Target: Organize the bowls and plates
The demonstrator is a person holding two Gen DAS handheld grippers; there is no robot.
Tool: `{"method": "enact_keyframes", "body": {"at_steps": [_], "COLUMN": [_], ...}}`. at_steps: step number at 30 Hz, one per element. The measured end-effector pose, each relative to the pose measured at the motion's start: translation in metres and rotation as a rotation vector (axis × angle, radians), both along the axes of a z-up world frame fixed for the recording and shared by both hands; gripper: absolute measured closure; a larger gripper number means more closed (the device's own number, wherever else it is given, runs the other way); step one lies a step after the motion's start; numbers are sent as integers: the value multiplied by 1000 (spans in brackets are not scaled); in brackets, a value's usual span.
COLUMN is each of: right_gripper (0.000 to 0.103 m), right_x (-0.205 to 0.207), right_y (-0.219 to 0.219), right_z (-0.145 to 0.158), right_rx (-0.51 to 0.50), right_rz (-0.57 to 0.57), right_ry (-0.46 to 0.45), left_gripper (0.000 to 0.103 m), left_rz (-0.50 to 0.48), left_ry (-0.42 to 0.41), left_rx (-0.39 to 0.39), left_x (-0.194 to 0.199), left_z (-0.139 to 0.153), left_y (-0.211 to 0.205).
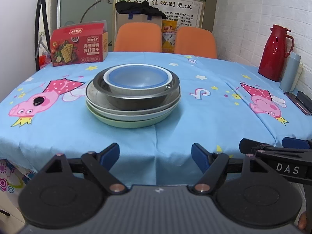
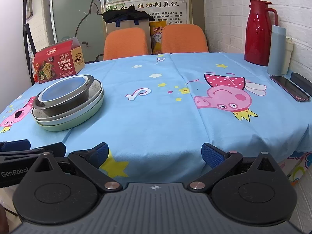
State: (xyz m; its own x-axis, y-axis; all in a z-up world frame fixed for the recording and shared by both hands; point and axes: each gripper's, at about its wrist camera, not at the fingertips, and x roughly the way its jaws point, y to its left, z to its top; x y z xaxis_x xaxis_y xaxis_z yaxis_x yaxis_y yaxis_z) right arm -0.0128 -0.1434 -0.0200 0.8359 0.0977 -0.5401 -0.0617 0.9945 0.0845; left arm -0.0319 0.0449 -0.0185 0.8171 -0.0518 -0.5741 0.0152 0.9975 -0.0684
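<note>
Left hand-held gripper [image 1: 155, 155] level, spread, empty | right hand-held gripper [image 2: 154, 155] likewise

Sat at ten o'clock on the tablecloth [image 2: 148, 120]: a red cracker box [image 2: 58, 63]. Stood at two o'clock: a red flask [image 2: 258, 33], touching a blue cup [image 2: 276, 50]. Lay at three o'clock: a phone [image 2: 289, 87]. Stood at twelve o'clock: two orange chairs [image 2: 125, 42].
</note>
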Motion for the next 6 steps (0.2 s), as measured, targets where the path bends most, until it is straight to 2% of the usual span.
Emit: {"method": "enact_keyframes", "body": {"at_steps": [6], "right_gripper": [0], "right_x": [0], "right_y": [0], "right_z": [-1], "right_rx": [6], "right_rz": [4], "right_ry": [3], "left_gripper": [28], "left_rz": [3], "left_ry": [-11], "left_rx": [15], "left_x": [-1], "left_z": [0], "left_y": [-2]}}
